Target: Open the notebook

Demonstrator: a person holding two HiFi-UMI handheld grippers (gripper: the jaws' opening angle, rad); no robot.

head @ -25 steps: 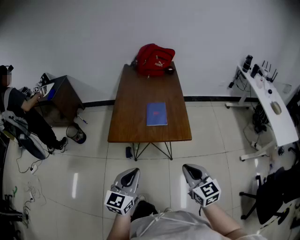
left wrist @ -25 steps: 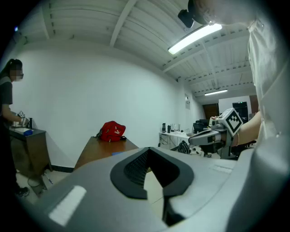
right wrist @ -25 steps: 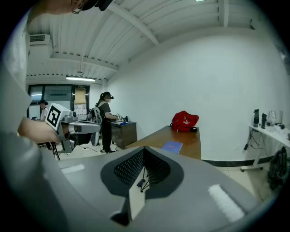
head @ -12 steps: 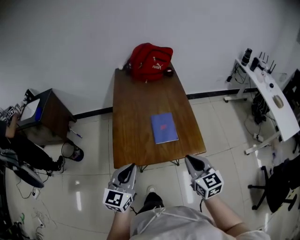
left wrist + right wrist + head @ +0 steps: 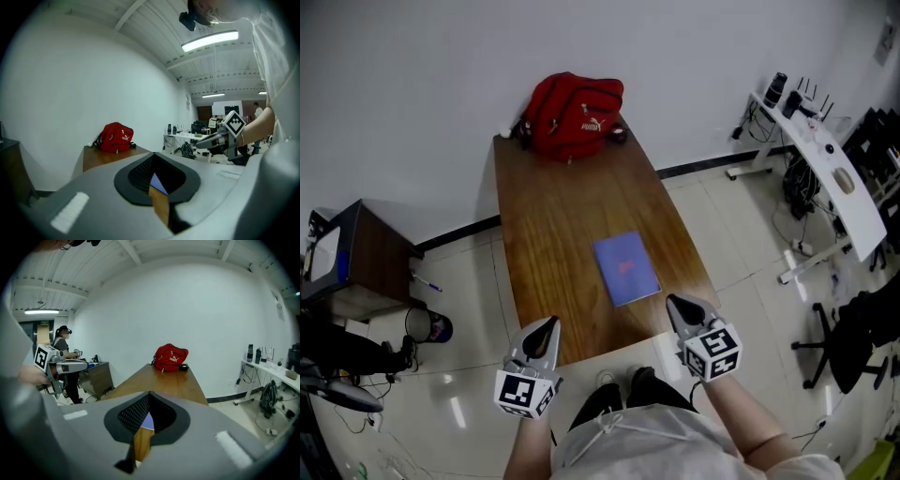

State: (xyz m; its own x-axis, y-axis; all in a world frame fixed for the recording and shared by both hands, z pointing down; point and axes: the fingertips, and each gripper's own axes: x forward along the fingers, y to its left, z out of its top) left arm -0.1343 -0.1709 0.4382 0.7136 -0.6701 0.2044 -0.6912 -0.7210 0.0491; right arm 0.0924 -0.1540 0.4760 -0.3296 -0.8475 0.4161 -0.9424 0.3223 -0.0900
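A closed blue notebook (image 5: 626, 268) lies flat on the near half of the long brown table (image 5: 553, 216). Through the slit between the jaws a sliver of it shows in the left gripper view (image 5: 159, 183) and the right gripper view (image 5: 148, 421). My left gripper (image 5: 549, 324) hovers at the table's near edge, left of the notebook, jaws together and empty. My right gripper (image 5: 676, 303) is at the near right corner, just beside the notebook's near right corner, shut on nothing. A red backpack (image 5: 573, 115) sits at the far end.
A dark side cabinet (image 5: 356, 262) and a small bin (image 5: 427, 325) stand left of the table. A white desk with gear (image 5: 825, 169) and a black office chair (image 5: 853, 347) are on the right. A person (image 5: 61, 341) stands off to the left.
Both grippers have come forward from over the floor to the table's near edge. The table and notebook now sit much closer in the head view.
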